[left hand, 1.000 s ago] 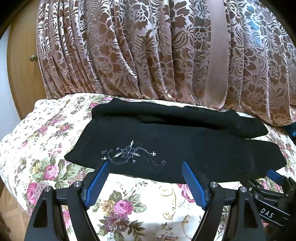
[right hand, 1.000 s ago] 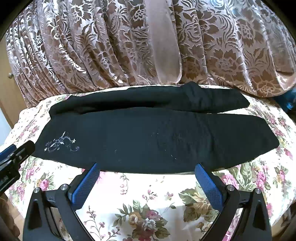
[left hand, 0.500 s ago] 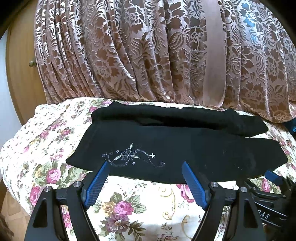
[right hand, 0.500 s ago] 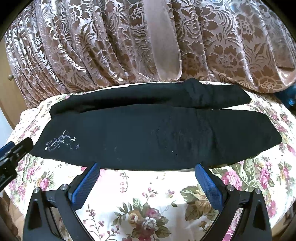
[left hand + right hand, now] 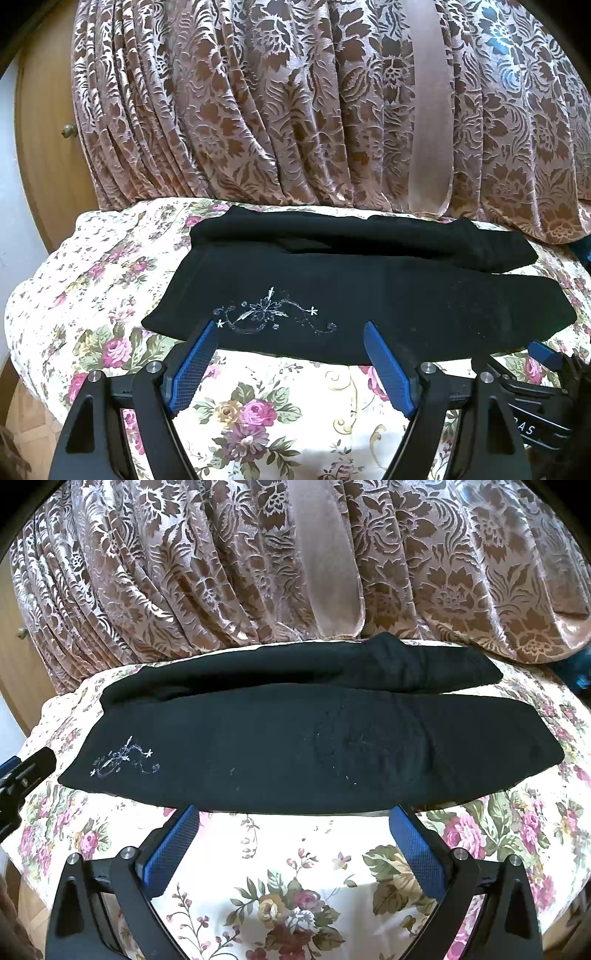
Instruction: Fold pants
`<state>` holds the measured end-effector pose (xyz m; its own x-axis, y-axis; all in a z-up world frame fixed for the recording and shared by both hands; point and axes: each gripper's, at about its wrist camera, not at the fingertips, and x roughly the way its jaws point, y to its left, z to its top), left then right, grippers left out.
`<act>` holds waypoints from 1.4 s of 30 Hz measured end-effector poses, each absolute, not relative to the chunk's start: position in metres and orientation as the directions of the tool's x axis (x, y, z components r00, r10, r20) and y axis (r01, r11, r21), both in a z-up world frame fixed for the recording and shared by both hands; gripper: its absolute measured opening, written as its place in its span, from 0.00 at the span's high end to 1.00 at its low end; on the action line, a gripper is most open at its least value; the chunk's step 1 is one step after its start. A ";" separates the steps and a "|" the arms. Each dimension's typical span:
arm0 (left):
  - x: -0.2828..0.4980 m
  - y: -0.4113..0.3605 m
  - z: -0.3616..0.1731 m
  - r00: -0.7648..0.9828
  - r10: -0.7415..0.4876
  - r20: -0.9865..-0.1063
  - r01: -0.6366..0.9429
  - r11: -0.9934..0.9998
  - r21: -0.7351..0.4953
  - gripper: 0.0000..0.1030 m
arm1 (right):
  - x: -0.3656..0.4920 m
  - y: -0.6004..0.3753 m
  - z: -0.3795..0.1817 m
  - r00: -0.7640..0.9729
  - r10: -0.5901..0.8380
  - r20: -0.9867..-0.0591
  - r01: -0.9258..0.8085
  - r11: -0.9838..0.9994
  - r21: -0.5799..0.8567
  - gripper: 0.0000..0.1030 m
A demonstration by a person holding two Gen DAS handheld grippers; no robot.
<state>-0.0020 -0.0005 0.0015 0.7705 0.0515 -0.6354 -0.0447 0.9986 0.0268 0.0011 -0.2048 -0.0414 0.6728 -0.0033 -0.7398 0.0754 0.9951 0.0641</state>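
Note:
Black pants [image 5: 369, 295] [image 5: 295, 746] lie flat across a table under a floral cloth, the two legs side by side and running left to right. A white embroidered motif [image 5: 273, 312] [image 5: 122, 758] marks the left end of the near leg. My left gripper [image 5: 290, 326] hovers open at the pants' near edge, just right of the motif, holding nothing. Further right along the same edge, my right gripper [image 5: 295, 810] is open too, with nothing between its blue pads. The right gripper's tip [image 5: 543, 350] shows at the left view's right side.
The floral tablecloth [image 5: 295, 867] covers the table and drops off at its front and left edges. A brown patterned curtain [image 5: 295, 110] hangs right behind the table. A wooden door with a knob [image 5: 68, 130] stands at the far left.
Both grippers have drawn back and lifted a little, so the pants sit slightly further off and more of the cloth shows. The pants have not moved.

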 end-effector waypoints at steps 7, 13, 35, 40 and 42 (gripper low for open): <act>-0.002 0.006 0.001 0.759 0.090 -0.644 -0.071 0.996 0.056 0.20 | 0.000 -0.204 -0.046 0.668 0.003 -0.744 0.072 0.995 0.069 0.00; 0.000 0.013 -0.005 0.742 0.106 -0.662 -0.093 0.994 0.055 0.20 | 0.001 -0.207 -0.051 0.661 0.014 -0.750 0.072 0.994 0.082 0.00; 0.049 0.081 -0.074 0.598 0.032 -0.801 -0.152 0.986 -0.074 0.01 | -0.019 -0.313 -0.076 0.640 0.171 -0.749 0.190 0.910 0.369 0.00; 0.056 0.093 -0.079 0.588 -0.001 -0.809 -0.150 0.983 -0.111 0.00 | -0.019 -0.348 -0.081 0.631 0.183 -0.754 0.270 0.859 0.435 0.00; 0.065 0.102 -0.086 0.566 -0.037 -0.824 -0.154 0.977 -0.149 0.00 | -0.020 -0.367 -0.085 0.633 0.206 -0.747 0.311 0.815 0.488 0.00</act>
